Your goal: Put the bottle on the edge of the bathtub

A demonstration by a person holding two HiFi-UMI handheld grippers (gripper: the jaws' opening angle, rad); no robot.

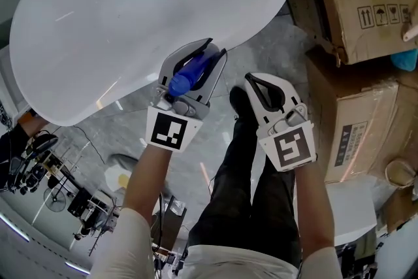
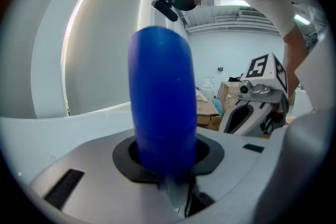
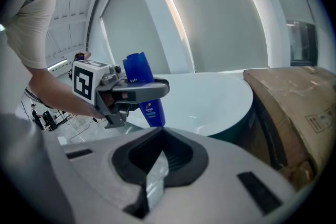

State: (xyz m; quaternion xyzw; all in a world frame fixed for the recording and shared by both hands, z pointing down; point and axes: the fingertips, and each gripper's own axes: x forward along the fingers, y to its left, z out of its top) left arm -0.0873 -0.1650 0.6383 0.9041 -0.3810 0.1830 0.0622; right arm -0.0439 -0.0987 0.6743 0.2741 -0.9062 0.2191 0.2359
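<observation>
Gripped the blue bottle [image 1: 192, 72] in the left gripper [image 1: 217, 48], jaws clenched on its lower sides, body upright and rising well above them. Held it at the near rim of the white bathtub [image 1: 98, 29], at about 5 o'clock of the tub in the head view. Could not tell whether the base touched the rim. Seen from the right gripper view, stood with the label outward and the tub's pale basin behind. Carried the right gripper [image 1: 251, 80] just beside the left one, at its 3 o'clock, jaws closed together on nothing. Pointed both grippers toward 12 o'clock, above grey marbled floor [image 1: 274, 49]. Left the stacked cardboard boxes [image 1: 359, 3] at 3 o'clock of the tub, close against its side.
</observation>
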